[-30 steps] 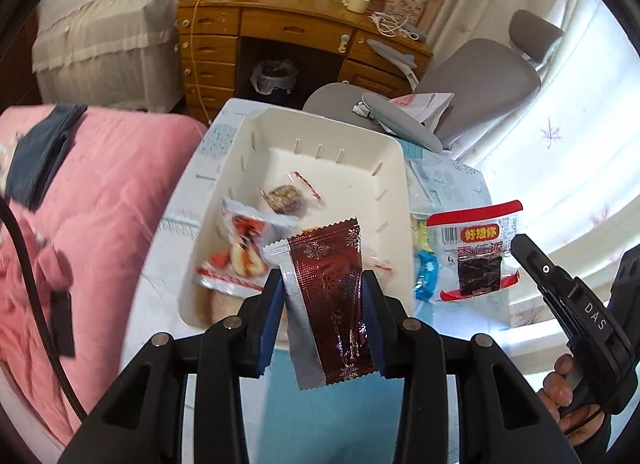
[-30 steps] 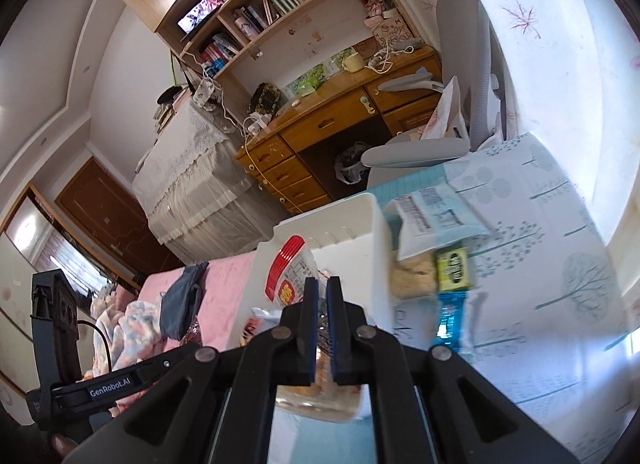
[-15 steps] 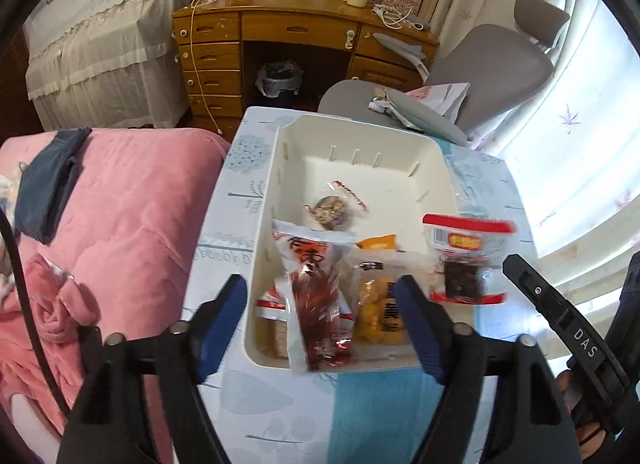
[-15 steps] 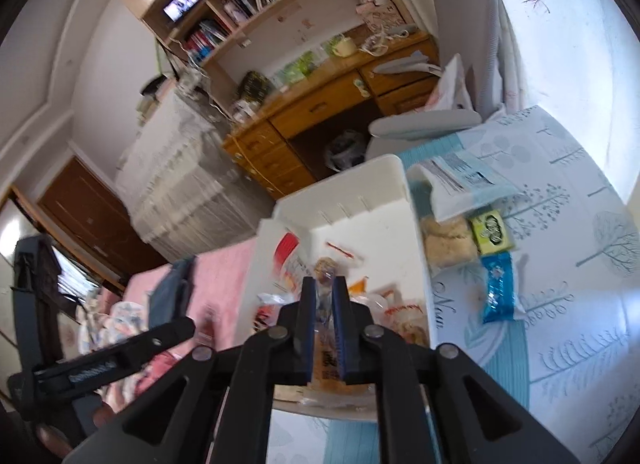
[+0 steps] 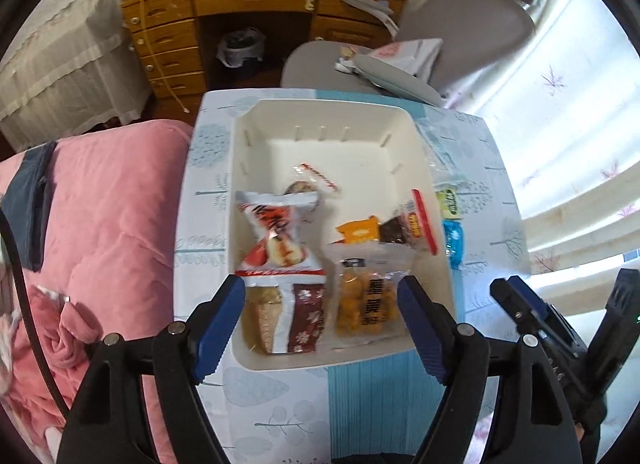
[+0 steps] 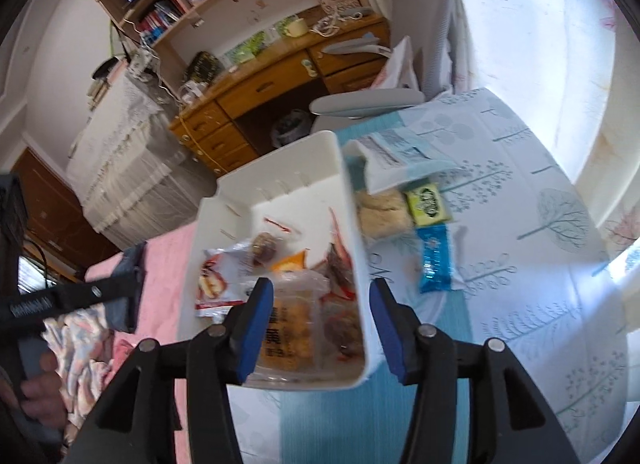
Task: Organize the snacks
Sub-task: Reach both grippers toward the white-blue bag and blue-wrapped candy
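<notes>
**Several Packets Binned, Three Left Loose on the Table**

Several snack packets already lie in the white bin, which sits on the tree-print table beside a pink bed.

Going left to right across the left wrist view: the left gripper hovers over the near end of the bin, jaws wide apart and holding nothing. Below it lie a red-and-white packet, a dark maroon packet and a clear bag of yellow puffs. Further right, a red-edged packet leans against the bin's right wall. Outside that wall, on the table, lie a green packet, a blue packet and a pale biscuit pack. The right gripper straddles the bin's near right wall, jaws apart and empty.

The loose packets look light, thin and crinkly, so each should lift with almost no force but may slide or buckle on the smooth tablecloth. The blue packet is probably best pinched across its narrow width near the middle, or by a crimped end seal. The biscuit pack looks brittle inside, so a gentle squeeze across its flat sides would suit it. The green one is small and flat, and likely needs one jaw slipped under an edge.
</notes>
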Tool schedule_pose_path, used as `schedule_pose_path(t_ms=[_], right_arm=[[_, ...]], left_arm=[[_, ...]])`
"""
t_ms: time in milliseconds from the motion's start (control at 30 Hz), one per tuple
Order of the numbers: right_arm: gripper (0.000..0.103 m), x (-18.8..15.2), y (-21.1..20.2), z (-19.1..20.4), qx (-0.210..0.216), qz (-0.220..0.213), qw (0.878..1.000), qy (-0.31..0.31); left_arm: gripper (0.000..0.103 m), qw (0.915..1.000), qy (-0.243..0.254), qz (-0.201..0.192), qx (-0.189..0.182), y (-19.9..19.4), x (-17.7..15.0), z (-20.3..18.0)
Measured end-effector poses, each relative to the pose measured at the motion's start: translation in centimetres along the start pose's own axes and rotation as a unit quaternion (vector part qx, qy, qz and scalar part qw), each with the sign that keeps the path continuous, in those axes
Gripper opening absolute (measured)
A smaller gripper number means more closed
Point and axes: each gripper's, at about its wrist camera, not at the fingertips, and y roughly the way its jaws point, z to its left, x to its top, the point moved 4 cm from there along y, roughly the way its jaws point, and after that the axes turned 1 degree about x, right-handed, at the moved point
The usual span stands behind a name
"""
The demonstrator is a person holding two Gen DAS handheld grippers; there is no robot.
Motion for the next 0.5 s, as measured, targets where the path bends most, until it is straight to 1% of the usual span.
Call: schedule_pose_path(t_ms=[33, 100, 233, 367, 500], right_arm=[[0.057, 0.0, -0.1, -0.3, -0.008, 0.002, 1.0, -0.004], [0.065, 0.0, -0.4, -0.8, -0.02, 0.003, 1.0, -0.012], [0.069, 0.1, -0.7, -2.0, -0.046, -0.002, 0.998, -0.03], [0.073, 0.3, -0.5, -3.4, -0.065, -0.007, 0.997, -0.047], [0.073, 0.5, -0.1, -5.3, -0.09, -0.008, 0.993, -0.076]], left_arm=[[0.077, 0.9999, 0.011, 0.005, 0.0, 0.0, 0.4, -0.6], [0.077, 0.9996, 0.026, 0.012, 0.0, 0.2, 1.1, -1.6], [0.077, 0.9977, 0.05, 0.045, -0.01, 1.1, 2.8, -4.2], [0.077, 0.995, 0.072, 0.065, -0.024, 1.9, 4.6, -6.8], [0.077, 0.9928, 0.086, 0.08, -0.023, 3.0, 7.0, -9.6]])
